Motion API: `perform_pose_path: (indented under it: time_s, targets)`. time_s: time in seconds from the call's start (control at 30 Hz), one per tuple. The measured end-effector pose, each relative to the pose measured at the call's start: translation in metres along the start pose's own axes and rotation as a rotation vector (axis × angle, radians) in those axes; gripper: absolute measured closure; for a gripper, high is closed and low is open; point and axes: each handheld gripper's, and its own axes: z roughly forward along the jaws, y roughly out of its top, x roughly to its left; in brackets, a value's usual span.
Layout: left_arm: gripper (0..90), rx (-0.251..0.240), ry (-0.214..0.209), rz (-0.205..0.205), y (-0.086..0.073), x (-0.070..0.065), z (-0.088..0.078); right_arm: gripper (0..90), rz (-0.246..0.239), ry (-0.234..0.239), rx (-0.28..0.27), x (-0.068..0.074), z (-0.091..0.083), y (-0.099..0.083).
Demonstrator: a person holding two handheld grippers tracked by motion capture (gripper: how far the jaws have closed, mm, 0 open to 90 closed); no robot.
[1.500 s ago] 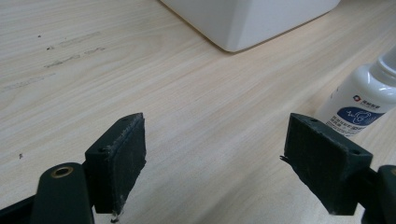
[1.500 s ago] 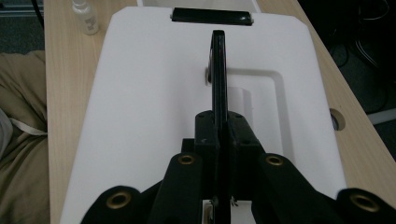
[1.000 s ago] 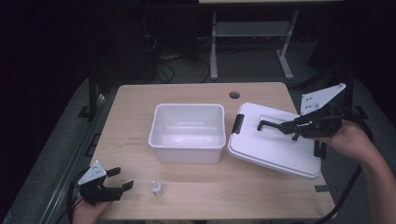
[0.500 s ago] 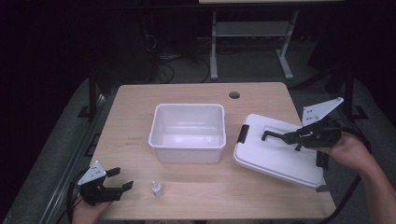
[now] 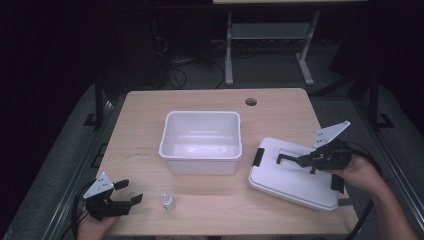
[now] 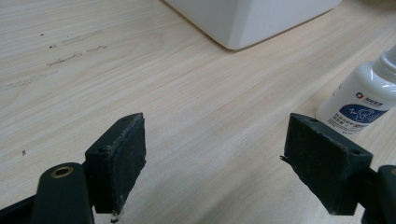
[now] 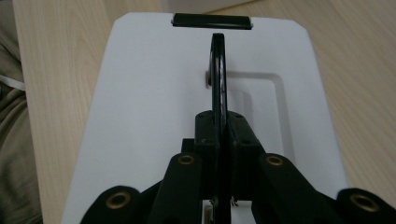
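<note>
My right gripper sits at the right of the high view, its jaws clamped flat on the thin black handle of the white rectangular plastic lid. In the right gripper view the two pads meet on that handle at the centre of the frame, and the handle stands on edge, running away from me toward the black latch clip at the lid's far edge, near the top of the frame. The lid lies on the light wooden bench at the lower right of the high view, turned at a slant, its near corner close to the bench's edge; whether the whole lid rests flat I cannot tell. Just to its left, apart from it, stands the white rectangular plastic tub, open at the top, near the middle of the frame. My left gripper rests at the lower left corner of the bench, its jaws spread wide with nothing between them. In the left gripper view, bare wood lies between the pads, and a small white plastic bottle with a blue label stands upright just beyond the right pad at the right edge of the frame. A corner of the tub shows at the top of that view.
</note>
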Motion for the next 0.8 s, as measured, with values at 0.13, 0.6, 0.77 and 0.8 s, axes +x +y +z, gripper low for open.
perform_pose_path:
  time_s: [0.13,0.6,0.77,0.8]
  targets:
    - [20.4,0.0,-0.002,0.005,0.0,0.0,0.0,83.9,0.017,0.014,0.01,0.0,0.013,-0.007]
    - [20.4,0.005,-0.001,0.005,0.0,-0.001,0.0,83.7,0.056,0.011,0.012,0.002,0.038,-0.025]
    - [20.4,0.007,-0.001,0.007,0.0,-0.001,0.0,83.3,0.073,0.009,-0.009,0.004,0.041,-0.031]
    - [20.4,0.008,-0.001,0.009,0.0,-0.001,0.001,82.4,0.079,0.009,-0.024,0.006,0.04,-0.033]
